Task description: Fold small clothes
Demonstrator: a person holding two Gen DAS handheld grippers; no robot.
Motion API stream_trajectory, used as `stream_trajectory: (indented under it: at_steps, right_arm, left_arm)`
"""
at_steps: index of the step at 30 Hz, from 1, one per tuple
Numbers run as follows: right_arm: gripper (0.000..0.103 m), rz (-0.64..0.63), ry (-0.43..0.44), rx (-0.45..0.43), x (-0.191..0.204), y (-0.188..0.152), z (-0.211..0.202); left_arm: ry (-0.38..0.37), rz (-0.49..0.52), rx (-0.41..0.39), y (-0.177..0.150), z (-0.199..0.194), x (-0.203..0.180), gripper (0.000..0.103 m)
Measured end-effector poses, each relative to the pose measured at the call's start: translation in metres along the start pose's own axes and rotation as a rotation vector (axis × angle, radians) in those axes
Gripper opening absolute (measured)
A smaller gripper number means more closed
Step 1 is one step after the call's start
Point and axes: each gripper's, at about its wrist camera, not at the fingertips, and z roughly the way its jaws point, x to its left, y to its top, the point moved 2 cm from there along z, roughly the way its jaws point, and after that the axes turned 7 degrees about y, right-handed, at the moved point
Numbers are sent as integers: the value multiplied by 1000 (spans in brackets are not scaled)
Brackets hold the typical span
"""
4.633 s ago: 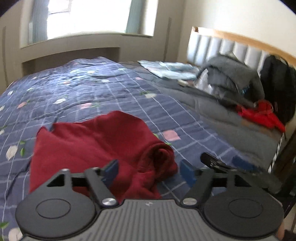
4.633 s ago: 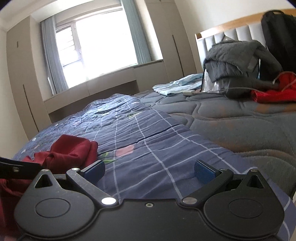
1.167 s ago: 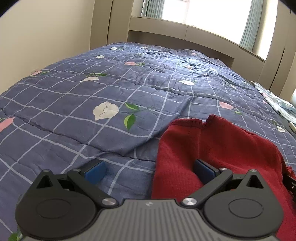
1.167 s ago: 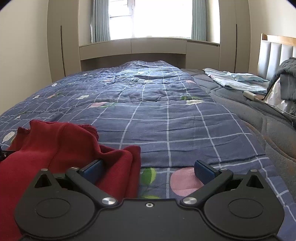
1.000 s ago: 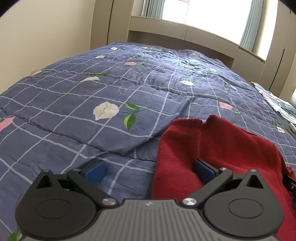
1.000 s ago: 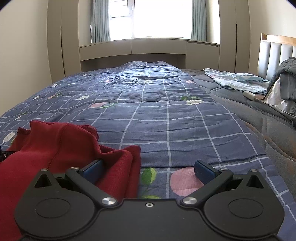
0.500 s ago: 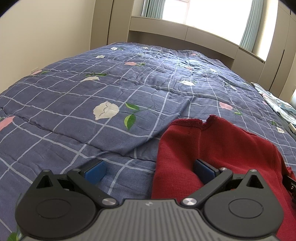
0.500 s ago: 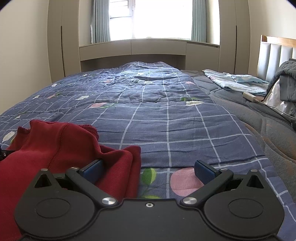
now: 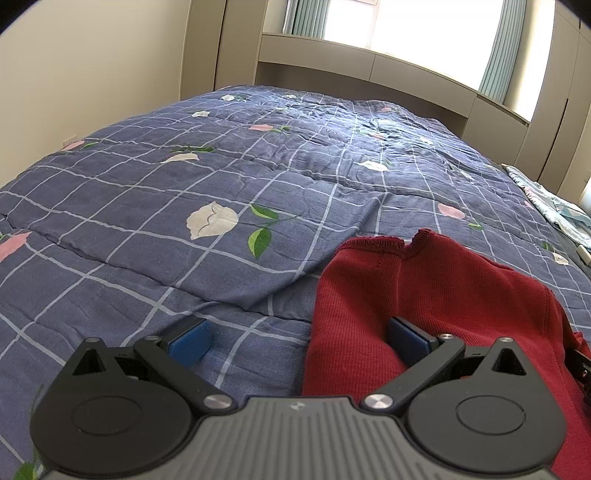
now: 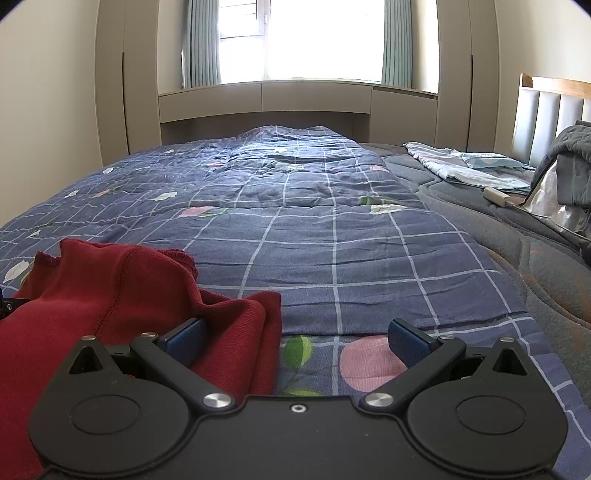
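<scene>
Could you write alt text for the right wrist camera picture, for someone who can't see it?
An open right gripper straddles the edge of a red garment lying on a blue checked quilt, with a bright window beyond the bed.

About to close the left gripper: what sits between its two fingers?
In the left wrist view, the left gripper is open, and the left edge of the red garment plus bare blue quilt lie between its fingers.

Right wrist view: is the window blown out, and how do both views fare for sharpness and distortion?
Right wrist view: the bright window is overexposed to white, yet the dark red knit garment and blue checked floral quilt stay sharp. Left wrist view: the window is also washed out, fisheye bends the beige cabinet line, corners vignette black; no motion blur.
</scene>
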Motion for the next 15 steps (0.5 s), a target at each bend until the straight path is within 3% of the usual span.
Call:
stream_trajectory:
  at_steps: [5,8,11,15]
  right_arm:
    - [102,-3,-3,-6,0,0,-1]
    - [102,8,8,-29,-1,2,-7]
    - [102,63,27,-66,-2,3,-26]
    - [103,137,71,-85,4,-4,-52]
  left_arm:
    - [-44,-28,18,2,1,6,102]
    - [-156,-85,53,12,-6,22,103]
    - [-267,-142,15,16,-28,40,103]
    - [-387,-53,-17,10,-54,40,103]
